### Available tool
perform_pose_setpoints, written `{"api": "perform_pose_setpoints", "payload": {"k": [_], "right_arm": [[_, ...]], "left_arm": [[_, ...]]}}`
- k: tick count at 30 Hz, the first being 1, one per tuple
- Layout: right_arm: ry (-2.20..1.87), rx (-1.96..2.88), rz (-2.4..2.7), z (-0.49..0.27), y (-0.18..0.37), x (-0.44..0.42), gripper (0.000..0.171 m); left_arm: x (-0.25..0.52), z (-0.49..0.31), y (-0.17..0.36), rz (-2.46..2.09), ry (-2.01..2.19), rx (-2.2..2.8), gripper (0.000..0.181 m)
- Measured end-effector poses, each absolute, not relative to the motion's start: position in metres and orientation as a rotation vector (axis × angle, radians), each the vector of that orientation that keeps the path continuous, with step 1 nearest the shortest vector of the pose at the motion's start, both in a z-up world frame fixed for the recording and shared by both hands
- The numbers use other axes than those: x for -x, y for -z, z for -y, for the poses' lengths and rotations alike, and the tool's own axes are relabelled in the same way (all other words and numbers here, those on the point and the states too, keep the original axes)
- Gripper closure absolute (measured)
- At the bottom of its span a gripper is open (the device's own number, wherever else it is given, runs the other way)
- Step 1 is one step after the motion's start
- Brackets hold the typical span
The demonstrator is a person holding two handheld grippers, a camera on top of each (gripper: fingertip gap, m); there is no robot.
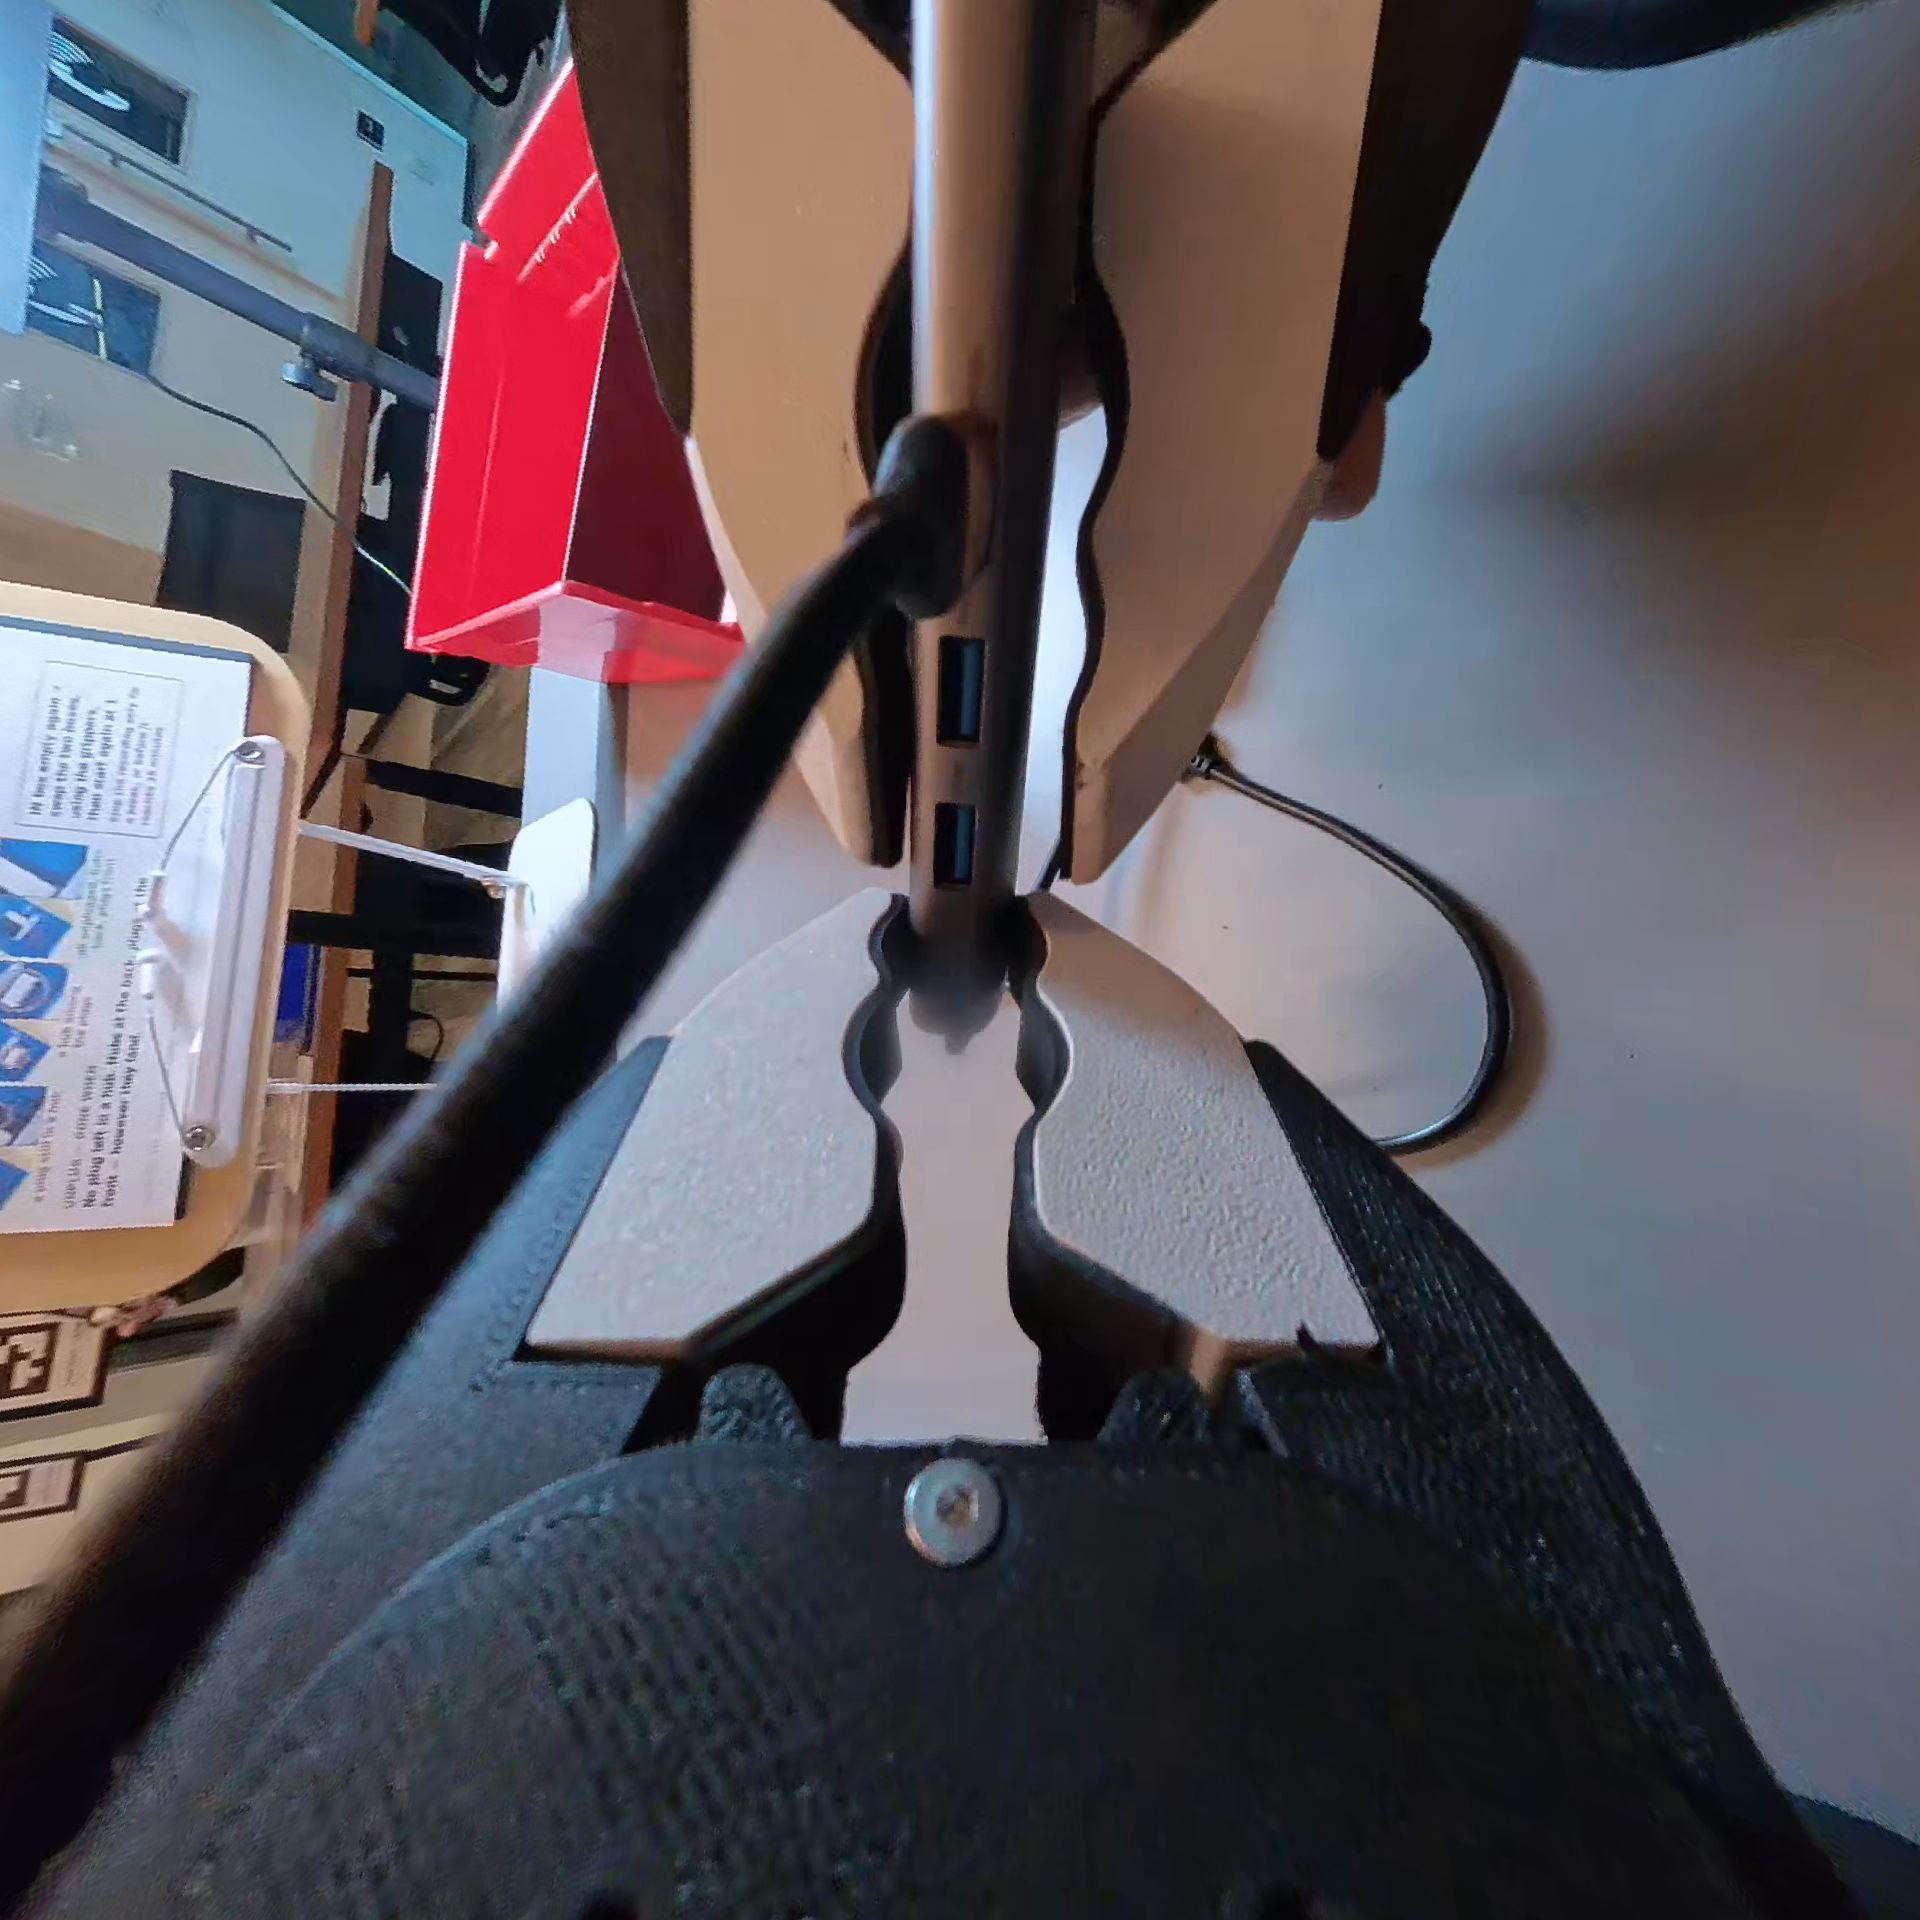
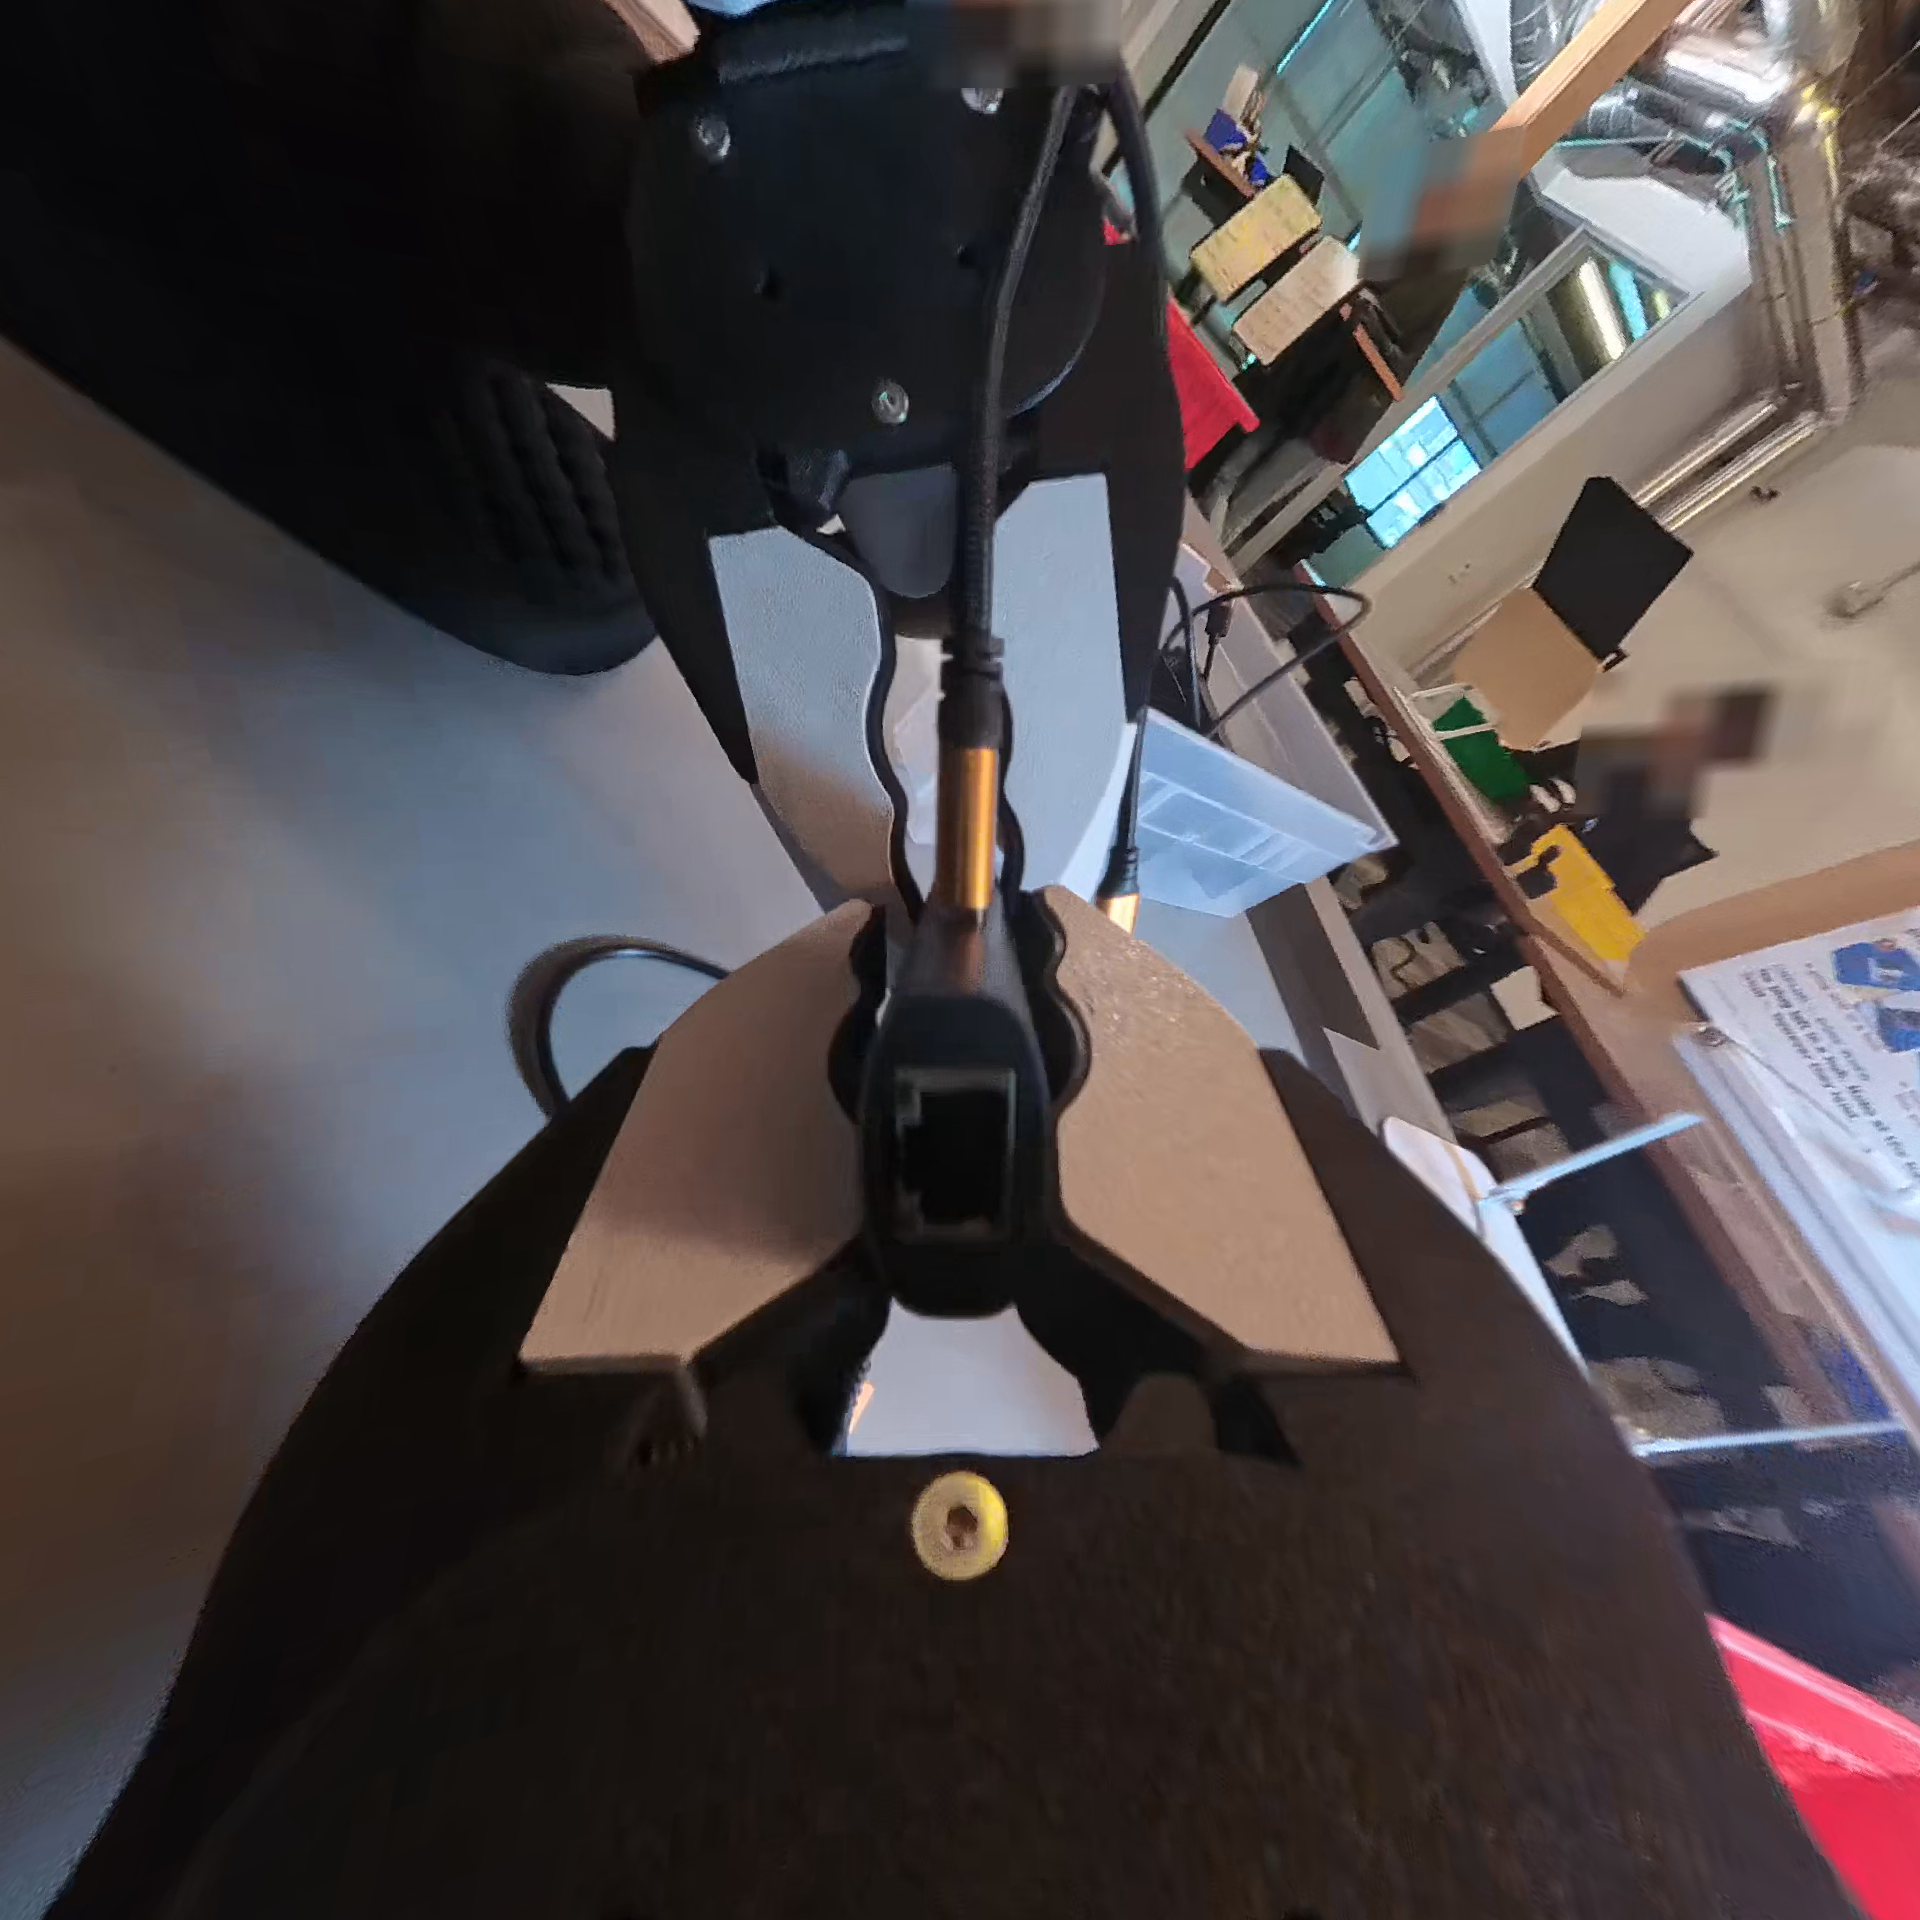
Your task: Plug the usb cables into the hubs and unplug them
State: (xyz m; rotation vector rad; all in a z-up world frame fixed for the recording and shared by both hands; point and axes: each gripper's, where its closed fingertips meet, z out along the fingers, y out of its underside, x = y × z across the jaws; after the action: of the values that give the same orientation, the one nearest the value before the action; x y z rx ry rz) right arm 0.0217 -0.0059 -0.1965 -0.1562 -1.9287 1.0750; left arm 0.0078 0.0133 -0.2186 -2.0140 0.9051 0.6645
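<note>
A grey hub (image 1: 956,748) with two blue ports is held above the white table (image 1: 1662,727). My left gripper (image 1: 958,914) is shut on its near end. My right gripper (image 1: 982,862) is open around the hub's middle, with table showing between the hub and one pad (image 1: 1086,675). In the right wrist view the hub (image 2: 956,1039) lies between my right gripper's (image 2: 958,920) fingers, its square socket towards the camera. A gold plug (image 2: 966,821) on a black braided cable (image 2: 987,468) sits in the hub's side. The same plug (image 1: 920,499) and cable (image 1: 623,935) show in the left wrist view.
A second gold plug (image 2: 1122,906) hangs loose beside the hub. A black cable (image 1: 1475,987) loops on the table. A red box (image 1: 520,416), a clear plastic tray (image 2: 1236,831) and a printed sheet on a stand (image 1: 83,935) lie beyond. Left and right tips are no more than a few centimetres apart.
</note>
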Motion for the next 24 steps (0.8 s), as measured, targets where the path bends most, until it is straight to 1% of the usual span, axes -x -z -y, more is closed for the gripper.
{"api": "perform_pose_setpoints", "payload": {"k": [3,6,7,8,12,14,17,21,24], "right_arm": [[-0.979,0.15,1.922,-0.001,0.195,-0.017,0.148],[-0.875,0.19,1.854,-0.027,0.182,-0.009,0.149],[-0.846,0.221,1.811,-0.039,0.174,-0.006,0.146],[-0.815,0.258,1.766,-0.054,0.167,-0.002,0.15],[-0.691,0.38,1.622,-0.105,0.149,0.008,0.15],[-0.638,0.397,1.591,-0.117,0.149,0.011,0.15],[-0.594,0.41,1.595,-0.122,0.154,0.015,0.15],[-0.568,0.402,1.605,-0.122,0.155,0.015,0.15],[-0.563,0.373,1.624,-0.12,0.155,0.012,0.15]], "left_arm": [[-0.007,-0.015,0.215,-0.835,-0.616,1.994,0.162],[0.002,-0.015,0.198,-0.647,-0.495,1.953,0.159],[0.003,-0.014,0.196,-0.599,-0.431,1.956,0.163],[0.003,-0.014,0.197,-0.543,-0.346,1.969,0.163],[-0.02,-0.018,0.232,-0.406,0.047,2.145,0.158],[-0.031,-0.023,0.258,-0.351,0.153,2.263,0.156],[-0.038,-0.031,0.29,-0.27,0.174,2.426,0.153],[-0.043,-0.044,0.294,-0.206,0.149,2.462,0.151],[-0.039,-0.046,0.298,-0.242,0.045,2.5,0.157]]}}
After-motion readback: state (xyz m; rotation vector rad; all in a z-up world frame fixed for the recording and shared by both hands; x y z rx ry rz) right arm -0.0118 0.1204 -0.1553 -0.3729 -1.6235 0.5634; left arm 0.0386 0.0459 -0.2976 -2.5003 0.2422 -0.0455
